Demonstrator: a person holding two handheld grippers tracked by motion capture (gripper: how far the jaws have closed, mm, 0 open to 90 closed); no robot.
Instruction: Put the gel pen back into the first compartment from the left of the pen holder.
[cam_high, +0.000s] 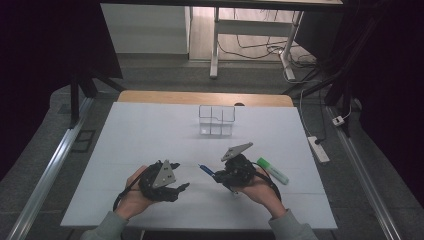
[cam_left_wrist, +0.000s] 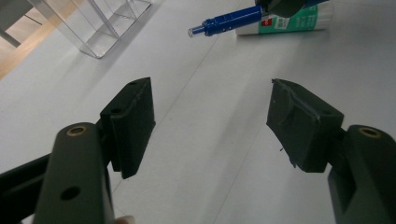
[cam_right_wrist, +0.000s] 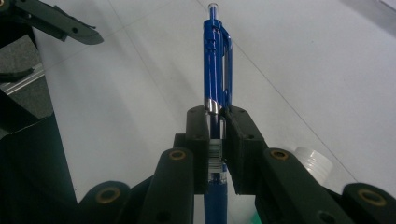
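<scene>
A blue click pen (cam_right_wrist: 217, 65) is clamped between the two black jaws of my right gripper (cam_right_wrist: 218, 126); its button end points away from the camera. From above, the pen (cam_high: 205, 170) sticks out leftward from the right gripper (cam_high: 220, 176) over the white table. My left gripper (cam_high: 182, 188) sits at the front left, its jaws wide apart with nothing between them (cam_left_wrist: 212, 123). The left gripper view has the pen's tip (cam_left_wrist: 224, 23) farther off. A green highlighter (cam_high: 272, 170) lies just right of my right hand.
A clear acrylic organiser with several compartments (cam_high: 216, 120) stands at the table's far middle. The white table top (cam_high: 150, 135) spreads around it. A power strip (cam_high: 318, 149) lies on the floor to the right, beyond the table edge.
</scene>
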